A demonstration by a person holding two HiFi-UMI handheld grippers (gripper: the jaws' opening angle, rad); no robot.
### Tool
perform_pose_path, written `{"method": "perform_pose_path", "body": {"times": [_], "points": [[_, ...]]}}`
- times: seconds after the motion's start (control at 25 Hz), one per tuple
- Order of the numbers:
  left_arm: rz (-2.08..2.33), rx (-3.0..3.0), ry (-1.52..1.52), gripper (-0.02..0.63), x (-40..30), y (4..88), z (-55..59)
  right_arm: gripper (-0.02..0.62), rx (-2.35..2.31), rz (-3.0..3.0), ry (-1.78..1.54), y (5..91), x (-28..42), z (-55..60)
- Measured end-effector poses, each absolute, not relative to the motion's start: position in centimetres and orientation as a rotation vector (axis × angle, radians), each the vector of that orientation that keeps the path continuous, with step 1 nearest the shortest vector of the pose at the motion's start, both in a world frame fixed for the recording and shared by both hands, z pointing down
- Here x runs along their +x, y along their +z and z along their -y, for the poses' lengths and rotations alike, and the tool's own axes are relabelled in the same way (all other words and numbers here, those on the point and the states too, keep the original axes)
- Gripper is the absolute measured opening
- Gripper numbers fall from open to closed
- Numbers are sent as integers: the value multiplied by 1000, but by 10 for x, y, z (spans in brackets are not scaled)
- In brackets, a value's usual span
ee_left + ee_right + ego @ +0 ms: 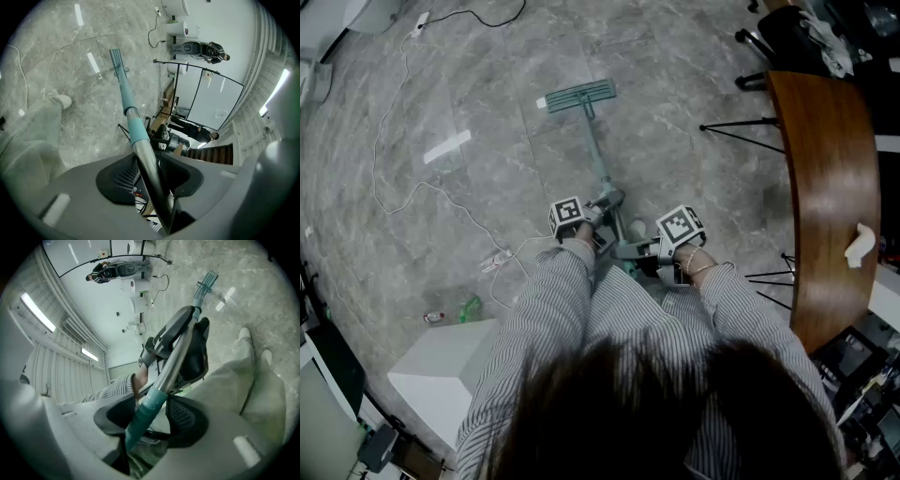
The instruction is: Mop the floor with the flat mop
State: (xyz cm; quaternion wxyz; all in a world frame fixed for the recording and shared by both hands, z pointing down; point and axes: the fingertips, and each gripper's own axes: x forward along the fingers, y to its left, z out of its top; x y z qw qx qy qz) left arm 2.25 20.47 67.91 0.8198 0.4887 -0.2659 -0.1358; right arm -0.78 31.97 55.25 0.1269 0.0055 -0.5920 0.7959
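Note:
A flat mop lies with its teal head (579, 94) on the grey marble floor ahead of me. Its pole (598, 157) slants back toward my body. My left gripper (598, 212) is shut on the pole's metal part (147, 161), higher up the handle than the teal collar (137, 130). My right gripper (642, 251) is shut on the teal grip end (146, 416) of the same pole, nearest my body. In the right gripper view the left gripper (180, 341) shows further along the pole, with the mop head (206, 283) beyond it.
A curved wooden table (825, 187) stands at the right with a white cloth (861, 242) on it. Tripod legs (736, 127) reach onto the floor there. A white cable (441, 192) trails across the left floor. A white box (441, 370) sits at my lower left.

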Motion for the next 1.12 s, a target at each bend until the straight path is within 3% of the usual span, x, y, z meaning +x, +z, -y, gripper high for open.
{"method": "perform_pose_path", "body": {"times": [1.12], "points": [[550, 1112, -237, 172, 44, 669, -182, 204, 78, 1730, 2408, 541, 18, -291]]}}
